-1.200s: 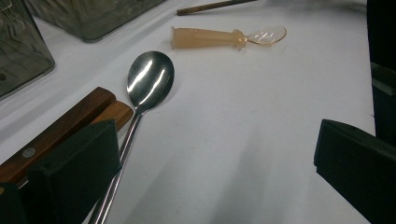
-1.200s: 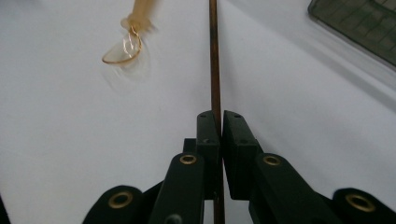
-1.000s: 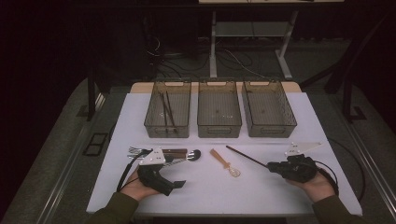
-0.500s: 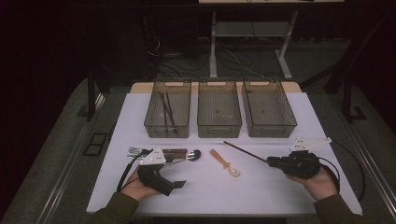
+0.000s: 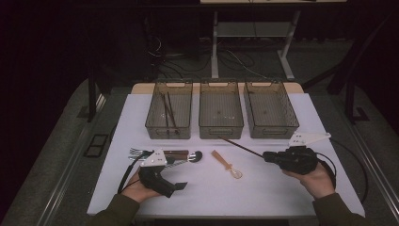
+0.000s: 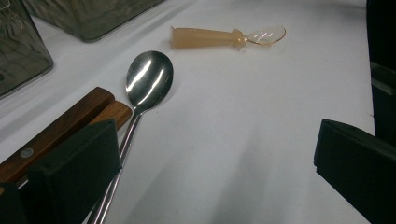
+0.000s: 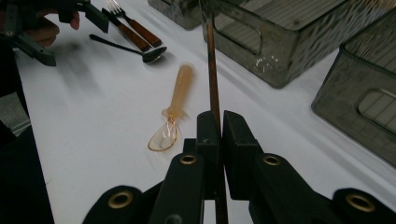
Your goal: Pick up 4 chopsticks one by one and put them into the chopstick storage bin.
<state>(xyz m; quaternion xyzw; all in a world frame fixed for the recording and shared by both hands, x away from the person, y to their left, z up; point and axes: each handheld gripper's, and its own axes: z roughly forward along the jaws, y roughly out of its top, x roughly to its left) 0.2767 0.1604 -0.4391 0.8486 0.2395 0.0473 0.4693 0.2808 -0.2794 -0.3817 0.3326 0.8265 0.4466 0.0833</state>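
With our right gripper (image 7: 215,128) clamped on the chopstick (image 5: 240,147) near its end, it may swivel and snag a bin (image 5: 221,110); our left fingers (image 6: 74,168) gape empty.

Olive-green sleeves, 2 black grippers (image 5: 181,186) (image 5: 267,155), grey triangular top plates, brass screws, black cables

Occluded and cropped items

In the left gripper view, the metal spoon (image 6: 148,81) handle passes behind a black jaw and the wooden handles (image 6: 60,128) leave the frame's left edge. In the right gripper view, the chopstick (image 7: 212,84) tip is cut off at the top. In the high view, the fork tines (image 5: 135,151) are too small to count.
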